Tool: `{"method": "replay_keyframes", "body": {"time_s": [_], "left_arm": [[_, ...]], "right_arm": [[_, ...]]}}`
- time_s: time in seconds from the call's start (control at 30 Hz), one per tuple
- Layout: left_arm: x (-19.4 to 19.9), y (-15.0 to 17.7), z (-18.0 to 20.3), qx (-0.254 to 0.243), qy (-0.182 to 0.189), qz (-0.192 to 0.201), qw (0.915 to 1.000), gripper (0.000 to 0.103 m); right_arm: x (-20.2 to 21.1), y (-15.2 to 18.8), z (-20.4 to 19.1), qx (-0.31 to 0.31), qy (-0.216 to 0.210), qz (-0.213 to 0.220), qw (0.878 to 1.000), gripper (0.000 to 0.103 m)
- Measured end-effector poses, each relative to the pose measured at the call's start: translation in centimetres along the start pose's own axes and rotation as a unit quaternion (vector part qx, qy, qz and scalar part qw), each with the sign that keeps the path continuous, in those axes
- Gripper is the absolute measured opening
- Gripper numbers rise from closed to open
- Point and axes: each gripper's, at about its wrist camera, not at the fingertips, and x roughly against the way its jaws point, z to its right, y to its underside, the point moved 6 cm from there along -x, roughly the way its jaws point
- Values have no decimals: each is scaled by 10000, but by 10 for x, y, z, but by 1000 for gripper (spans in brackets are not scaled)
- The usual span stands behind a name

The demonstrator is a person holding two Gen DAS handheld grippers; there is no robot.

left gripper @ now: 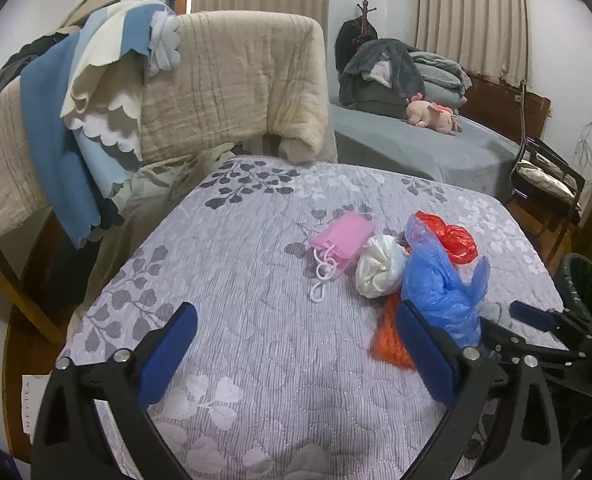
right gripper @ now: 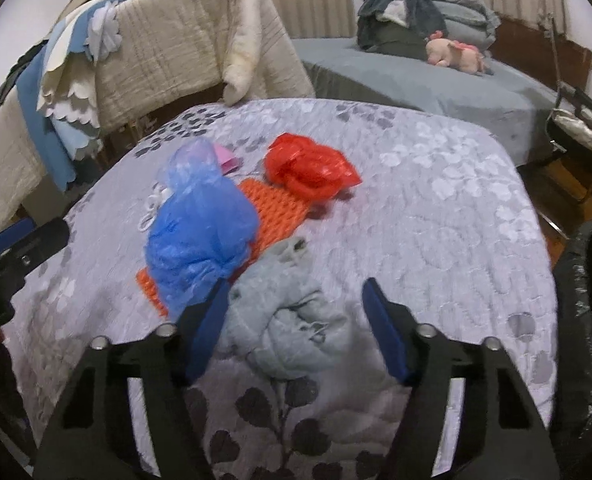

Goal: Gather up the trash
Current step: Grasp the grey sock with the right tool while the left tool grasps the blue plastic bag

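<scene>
Your right gripper (right gripper: 296,332) has its fingers spread wide on either side of the crumpled grey rag (right gripper: 291,320), which lies near the front edge of the table (right gripper: 456,208); that straddle puts you in place to close on it, though nothing is gripped yet. Your left gripper (left gripper: 296,356) is also wide and empty, hovering over bare quilted cloth, with its right finger just beside the blue plastic bag (left gripper: 440,284). The rest of the trash sits in one cluster towards the right of the table: the blue bag lies on top of an orange knitted piece (right gripper: 275,204), with the red plastic bag (right gripper: 312,168) behind it, a white wad (left gripper: 380,266) and a pink pouch (left gripper: 342,242) to the left. The black-lined bin (right gripper: 584,280) stands just off the table's right edge, so the right hand probably has the short carry.
</scene>
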Motion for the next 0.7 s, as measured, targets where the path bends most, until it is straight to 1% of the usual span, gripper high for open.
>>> {"method": "replay_keyframes", "body": {"time_s": [0.1,0.2,0.37,0.7], "left_arm": [[-1,0,1,9,27,-12,10000,97],[-1,0,5,1,58,-25,10000,96],[2,-1,14,9,127,-5,9999,96],[-2,-8,45,-83,359,21,9993,96]], "right_arm": [[2,-1,-3,20,-117,-16,9999,43],[5,-2,-1,-69,-210,-21,9998,37],[17,-6,10,-185,-162,103,9996,36],[34,-12,52,-418,180,268,9986,36]]}}
